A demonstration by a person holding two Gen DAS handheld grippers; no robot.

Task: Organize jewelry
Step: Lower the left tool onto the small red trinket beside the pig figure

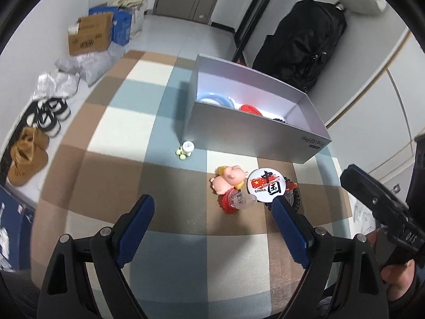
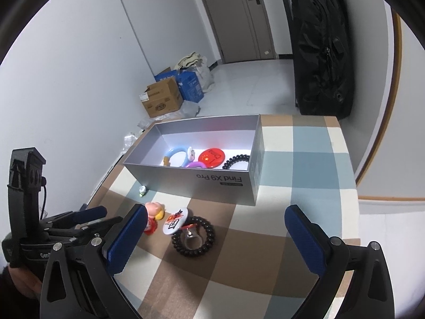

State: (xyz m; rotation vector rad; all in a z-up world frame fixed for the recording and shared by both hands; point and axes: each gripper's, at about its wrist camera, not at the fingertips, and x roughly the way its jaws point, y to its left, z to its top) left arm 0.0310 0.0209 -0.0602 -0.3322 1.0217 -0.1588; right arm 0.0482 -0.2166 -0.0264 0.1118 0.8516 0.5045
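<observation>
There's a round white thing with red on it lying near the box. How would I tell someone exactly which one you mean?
Start at the open grey box on the checked cloth. Just in front of it lies a small cluster of trinkets. The white CHINA badge sits in the middle, leaning on a black beaded bracelet beside pink pig figures. It is the only flat white disc, printed with a red flag and black characters.

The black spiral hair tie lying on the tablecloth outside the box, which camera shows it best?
The right wrist view: the black spiral hair tie shows as a nearly full ring, with only the white badge overlapping its far edge. The left wrist view catches just an arc behind the badge and a blue pad.
</observation>
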